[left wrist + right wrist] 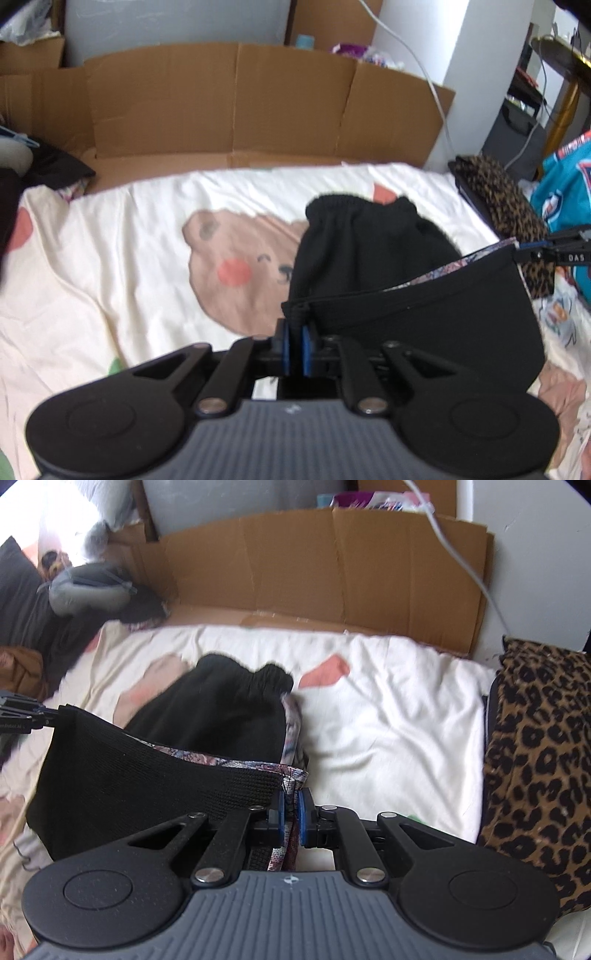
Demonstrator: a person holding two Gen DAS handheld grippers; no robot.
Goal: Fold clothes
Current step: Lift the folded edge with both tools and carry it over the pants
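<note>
Bed sheet point(110, 258), cream with bear print: work surface, spread flat to take the fold.
Cardboard sheets point(221, 103): stood along the far edge of the bed.
Leopard-print cloth point(535, 757): heaped at the bed's right side, apart from the work.
Black garment point(369, 251), patterned lining: far end with gathered waistband resting on the sheet, near hem lifted and stretched taut between both tools, probably to carry it over.
Left gripper point(295, 347): clamped on the hem's left corner.
Right gripper point(291, 816): clamped on the right corner.
</note>
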